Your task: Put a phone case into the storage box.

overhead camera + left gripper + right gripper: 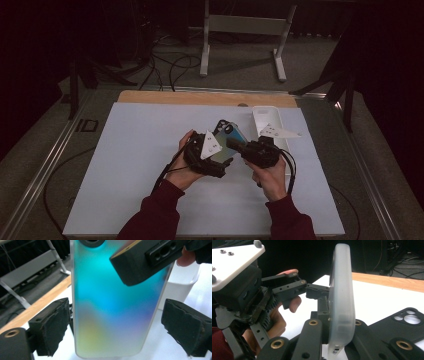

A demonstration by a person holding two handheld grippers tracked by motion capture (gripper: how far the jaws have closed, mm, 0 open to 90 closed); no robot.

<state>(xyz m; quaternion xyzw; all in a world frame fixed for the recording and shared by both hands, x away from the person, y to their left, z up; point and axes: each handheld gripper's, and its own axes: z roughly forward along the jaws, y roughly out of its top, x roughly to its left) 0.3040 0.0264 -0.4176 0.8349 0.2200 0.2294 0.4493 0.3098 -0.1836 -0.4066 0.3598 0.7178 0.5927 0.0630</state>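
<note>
1. The phone case, a frosted translucent shell with an iridescent teal-to-violet back, is held up above the white table between the two hands, near the middle of the high view.
2. In the left gripper view the case stands upright between the left claw's two black foam pads, with a gap showing on each side; the jaws stand wide and the pads do not press on it.
3. The right claw is clamped on the case's edge: in the right gripper view the frosted rim runs upright between its closed jaws.
4. From the left gripper view, a right claw jaw lies across the upper right of the case's back.
5. A second phone case, black with round camera cutouts, lies flat on the table just beside the right claw.
6. A white tray sits on the table's far right, behind the right hand.
7. The left hand grips its tool from below left; both sleeves are dark red.
</note>
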